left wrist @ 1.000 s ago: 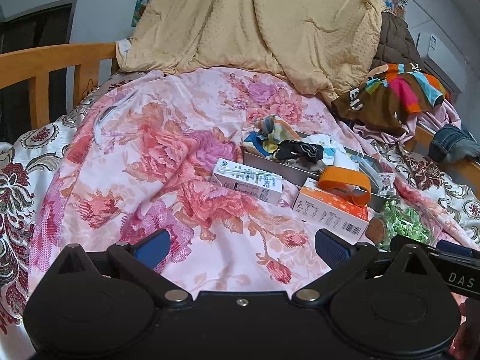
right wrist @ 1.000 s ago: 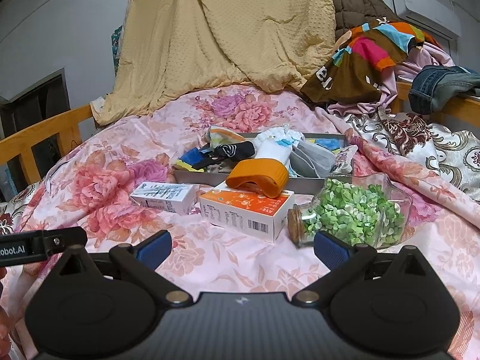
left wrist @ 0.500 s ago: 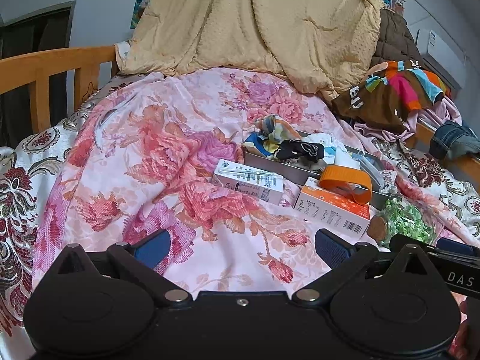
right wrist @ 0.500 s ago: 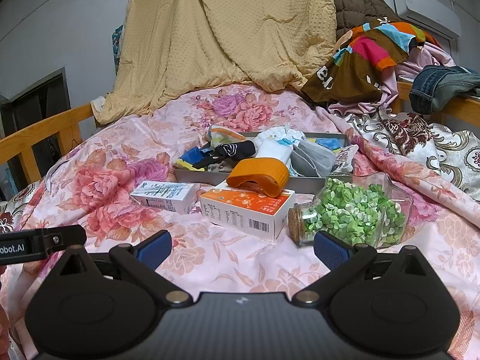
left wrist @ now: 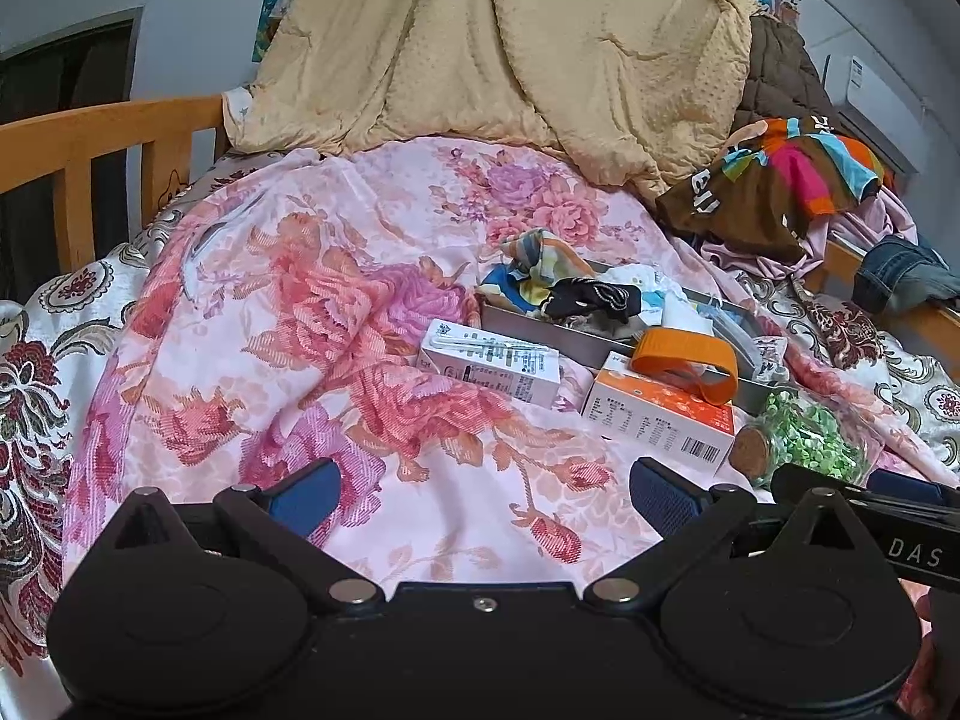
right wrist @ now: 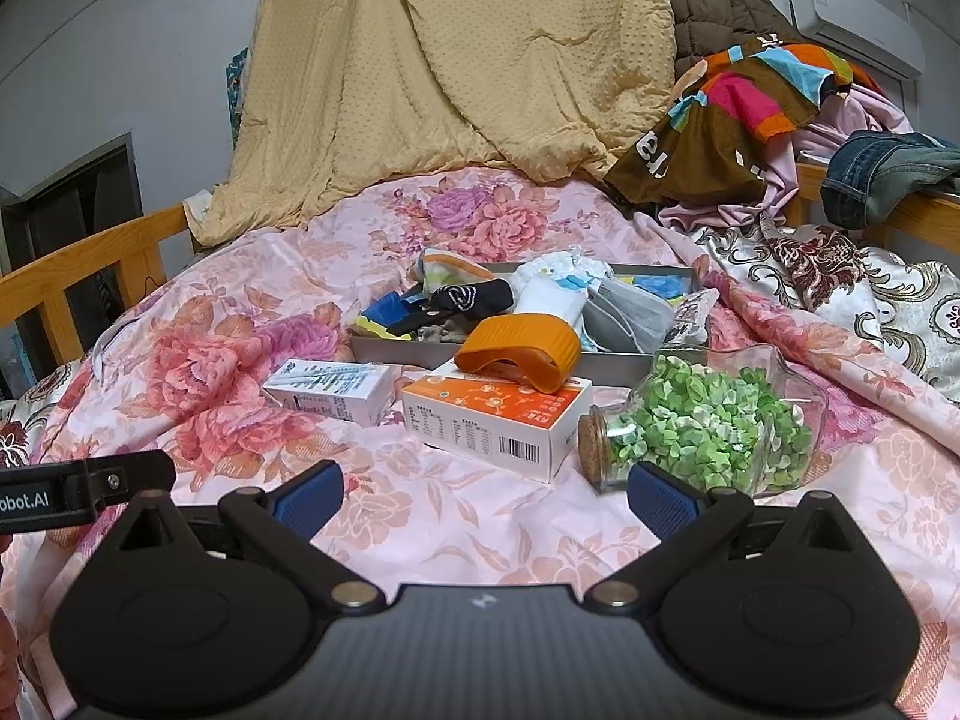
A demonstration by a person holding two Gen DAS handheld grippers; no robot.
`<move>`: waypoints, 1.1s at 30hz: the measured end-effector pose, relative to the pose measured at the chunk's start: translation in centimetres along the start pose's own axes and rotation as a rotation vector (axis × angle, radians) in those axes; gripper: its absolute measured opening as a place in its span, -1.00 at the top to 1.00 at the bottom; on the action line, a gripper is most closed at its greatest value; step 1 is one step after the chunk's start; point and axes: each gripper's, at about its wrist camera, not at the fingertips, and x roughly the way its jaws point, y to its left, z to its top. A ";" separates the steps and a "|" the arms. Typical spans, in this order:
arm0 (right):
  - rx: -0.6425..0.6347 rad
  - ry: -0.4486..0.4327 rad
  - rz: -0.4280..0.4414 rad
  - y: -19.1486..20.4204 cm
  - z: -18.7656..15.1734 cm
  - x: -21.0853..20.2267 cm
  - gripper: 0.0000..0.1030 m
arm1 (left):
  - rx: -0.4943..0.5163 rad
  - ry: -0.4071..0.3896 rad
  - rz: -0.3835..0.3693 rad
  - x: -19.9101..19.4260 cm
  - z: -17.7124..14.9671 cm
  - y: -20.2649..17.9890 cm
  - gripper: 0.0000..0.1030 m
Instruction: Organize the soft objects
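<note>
Both grippers, left [left wrist: 483,489] and right [right wrist: 483,489], spread, empty | pink floral bedspread [right wrist: 480,516] | shallow grey tray [right wrist: 540,360] of soft cloths | tan quilt [right wrist: 444,72] draped behind

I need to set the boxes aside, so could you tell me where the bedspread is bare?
Bare bedspread lies left of the white box, toward the wooden rail, and in front of both tools. It is crowded on the right: tray, orange box and jar sit close together.

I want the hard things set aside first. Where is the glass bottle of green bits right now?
In the right wrist view the glass bottle lies on its side on the floral bedspread, right of the orange box and in front of the grey tray.
</note>
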 end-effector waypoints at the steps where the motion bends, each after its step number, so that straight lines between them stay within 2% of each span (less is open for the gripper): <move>1: 0.000 0.000 0.000 0.0 0.0 0.0 -0.99 | -0.001 0.001 -0.001 0.0 0.0 0.0 -0.98; 33: -0.009 0.015 0.013 0.2 -0.2 0.3 -0.99 | 0.005 -0.013 -0.006 -0.4 0.2 0.0 -0.98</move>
